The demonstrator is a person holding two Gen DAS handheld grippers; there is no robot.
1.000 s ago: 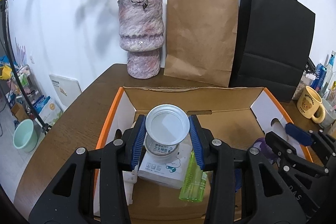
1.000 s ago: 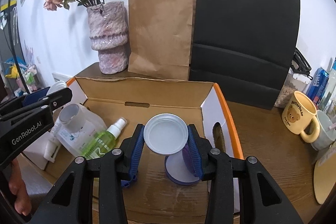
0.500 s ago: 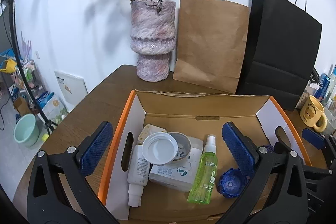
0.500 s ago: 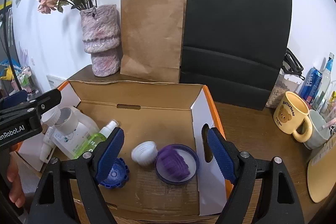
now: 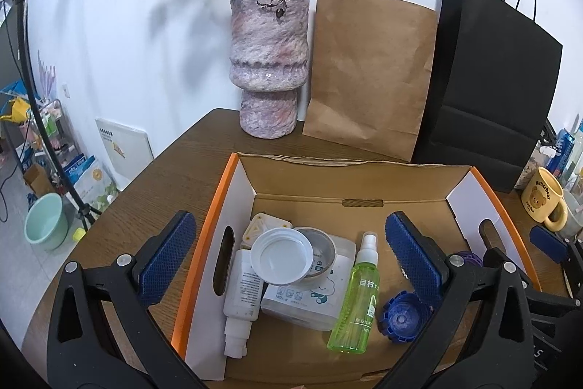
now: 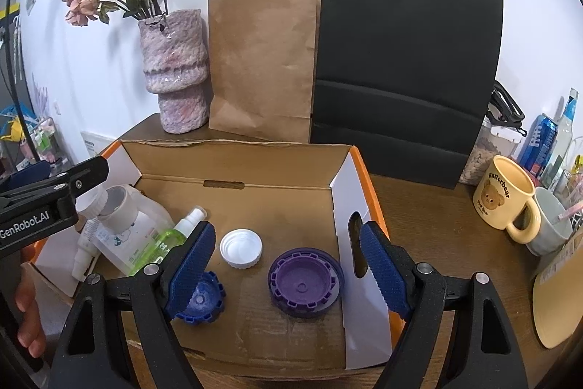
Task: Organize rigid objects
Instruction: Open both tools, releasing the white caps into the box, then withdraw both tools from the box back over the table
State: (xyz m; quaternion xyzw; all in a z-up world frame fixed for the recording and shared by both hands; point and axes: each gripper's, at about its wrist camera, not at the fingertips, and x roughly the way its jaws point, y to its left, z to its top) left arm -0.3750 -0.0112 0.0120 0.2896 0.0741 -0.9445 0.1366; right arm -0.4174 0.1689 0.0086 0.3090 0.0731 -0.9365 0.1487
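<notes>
Inside the cardboard box (image 6: 233,166), left gripper (image 5: 291,257) jaws had just opened, fully apart, nothing between them; white lid (image 5: 282,257) rested on the grey-rimmed jar (image 5: 322,248) at the box's left end. Right gripper (image 6: 288,261) jaws had also just opened, empty; white cap (image 6: 241,247) and purple lid (image 6: 305,283) lay on the box floor, right half.
</notes>
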